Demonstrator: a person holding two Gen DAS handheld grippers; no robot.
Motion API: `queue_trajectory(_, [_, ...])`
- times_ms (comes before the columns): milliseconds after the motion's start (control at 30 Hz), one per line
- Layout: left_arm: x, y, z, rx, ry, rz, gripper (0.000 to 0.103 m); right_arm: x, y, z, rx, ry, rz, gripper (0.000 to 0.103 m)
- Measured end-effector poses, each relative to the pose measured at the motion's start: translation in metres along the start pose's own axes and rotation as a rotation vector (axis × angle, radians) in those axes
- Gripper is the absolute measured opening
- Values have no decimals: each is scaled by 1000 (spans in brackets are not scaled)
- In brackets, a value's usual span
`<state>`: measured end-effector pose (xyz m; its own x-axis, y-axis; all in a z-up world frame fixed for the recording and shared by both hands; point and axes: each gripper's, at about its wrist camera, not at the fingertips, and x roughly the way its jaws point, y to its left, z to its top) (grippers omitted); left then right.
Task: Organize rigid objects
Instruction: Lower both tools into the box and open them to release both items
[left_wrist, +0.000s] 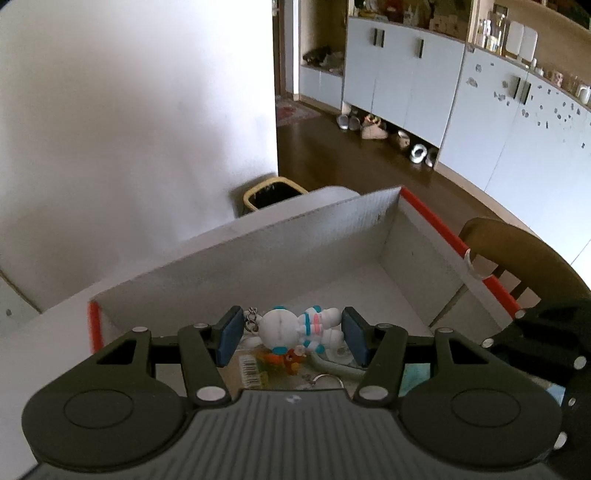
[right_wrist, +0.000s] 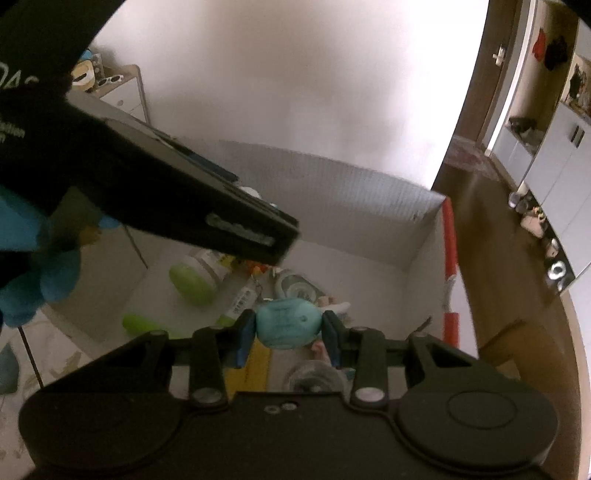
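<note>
My left gripper (left_wrist: 291, 334) is shut on a white astronaut figure keychain (left_wrist: 295, 328) with blue and pink stripes, held over a white cardboard box (left_wrist: 258, 254) with red edges. My right gripper (right_wrist: 289, 328) is shut on a teal, rounded lumpy object (right_wrist: 286, 322), held over the same box (right_wrist: 369, 206). The left gripper's black body (right_wrist: 177, 206) crosses the upper left of the right wrist view. Inside the box lie a bottle with a green cap (right_wrist: 195, 277), a barcoded card (left_wrist: 253, 369) and a key ring (left_wrist: 327, 380).
A wooden chair (left_wrist: 524, 254) stands right of the box. A black bin with a yellow rim (left_wrist: 273, 194) stands by the white wall. Blue cabinets (left_wrist: 406, 85) with shoes beneath line the far side of a brown floor. A blue plush (right_wrist: 33, 280) sits left.
</note>
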<state>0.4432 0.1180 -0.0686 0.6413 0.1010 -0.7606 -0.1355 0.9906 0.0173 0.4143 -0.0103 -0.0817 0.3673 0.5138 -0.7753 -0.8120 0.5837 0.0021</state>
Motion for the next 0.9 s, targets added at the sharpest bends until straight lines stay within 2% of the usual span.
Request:
queue_trajectory(367, [40, -6, -4, 1, 87, -10, 58, 28, -3, 0, 14, 80, 16, 37])
queue_trajectory(700, [58, -10, -3, 27, 169, -3, 58, 36, 2, -1, 13, 90, 34, 38])
queue_trajectory(900, [61, -9, -3, 30, 186, -3, 59, 35, -2, -1, 20, 90, 34, 39])
